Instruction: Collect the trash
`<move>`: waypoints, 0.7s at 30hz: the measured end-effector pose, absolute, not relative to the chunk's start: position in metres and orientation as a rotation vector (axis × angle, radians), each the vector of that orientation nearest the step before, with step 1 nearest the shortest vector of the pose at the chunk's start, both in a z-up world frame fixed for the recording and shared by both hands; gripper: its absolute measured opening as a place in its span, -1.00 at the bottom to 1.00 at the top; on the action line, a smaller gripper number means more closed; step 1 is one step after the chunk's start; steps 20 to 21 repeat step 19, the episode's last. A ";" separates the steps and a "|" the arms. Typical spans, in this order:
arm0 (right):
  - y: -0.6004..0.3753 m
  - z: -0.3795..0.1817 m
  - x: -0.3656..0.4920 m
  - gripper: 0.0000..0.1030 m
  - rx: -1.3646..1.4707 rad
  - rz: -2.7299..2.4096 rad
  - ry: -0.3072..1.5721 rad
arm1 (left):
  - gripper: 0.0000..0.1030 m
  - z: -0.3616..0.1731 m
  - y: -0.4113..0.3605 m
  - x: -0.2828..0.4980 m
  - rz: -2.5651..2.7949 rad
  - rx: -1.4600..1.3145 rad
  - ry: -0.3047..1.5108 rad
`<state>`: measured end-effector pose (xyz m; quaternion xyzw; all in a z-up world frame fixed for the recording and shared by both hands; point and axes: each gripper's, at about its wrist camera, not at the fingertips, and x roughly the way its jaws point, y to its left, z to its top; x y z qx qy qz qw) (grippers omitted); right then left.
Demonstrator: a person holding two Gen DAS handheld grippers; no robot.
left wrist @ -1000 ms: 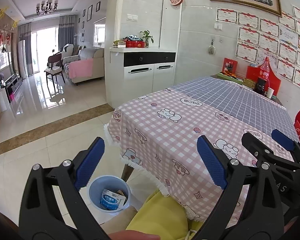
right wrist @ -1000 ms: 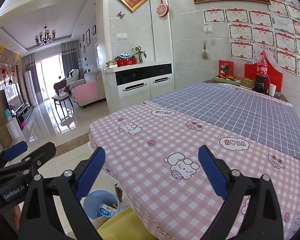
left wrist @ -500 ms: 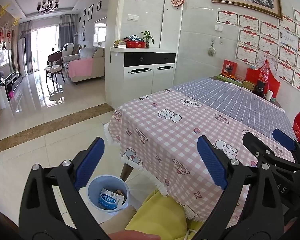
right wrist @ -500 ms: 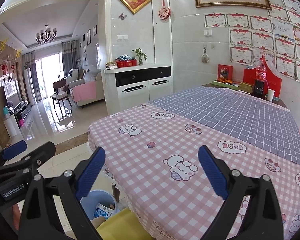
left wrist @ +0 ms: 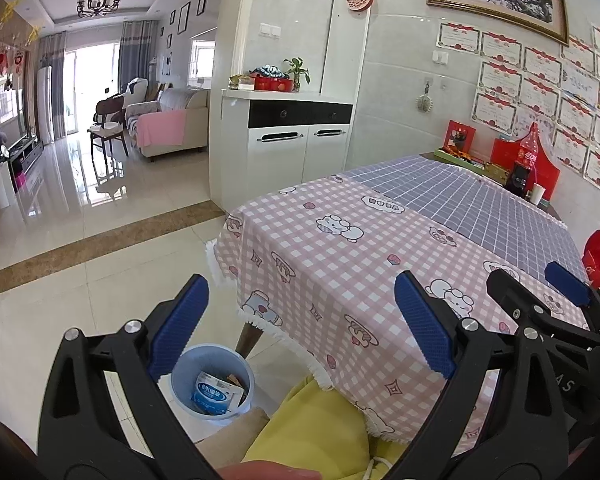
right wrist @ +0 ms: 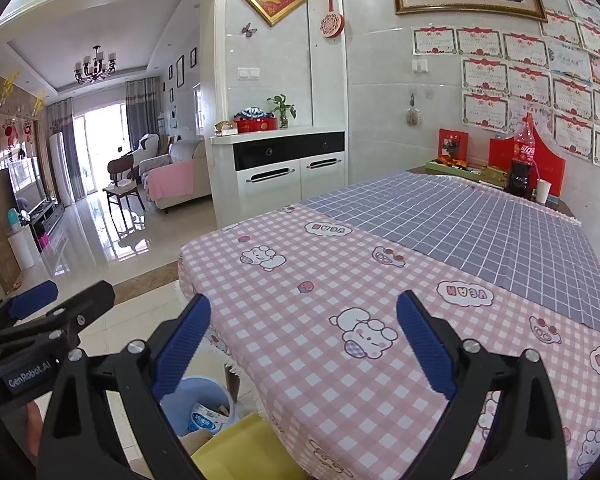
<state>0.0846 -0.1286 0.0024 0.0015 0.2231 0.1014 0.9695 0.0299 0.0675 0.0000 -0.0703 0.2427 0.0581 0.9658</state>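
Both units spread wide, nothing gripped: left hand-held gripper [left wrist: 300, 320] over floor and counter corner, right hand-held gripper [right wrist: 304, 340] over the pink-checked counter [right wrist: 340, 280]. Blue bin [left wrist: 214, 384] sits on the floor by the near-left counter corner, a blue-white carton [left wrist: 214, 394] inside; right view cuts it off behind the finger. Far-end clutter too small to identify.

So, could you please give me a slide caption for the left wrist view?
Open left gripper above a blue bin holding a carton, beside the pink checked tablecloth.
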 end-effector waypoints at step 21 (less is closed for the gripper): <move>-0.130 -0.003 0.092 0.80 0.017 0.210 0.479 | 0.83 -0.004 0.068 0.033 0.127 -0.148 0.509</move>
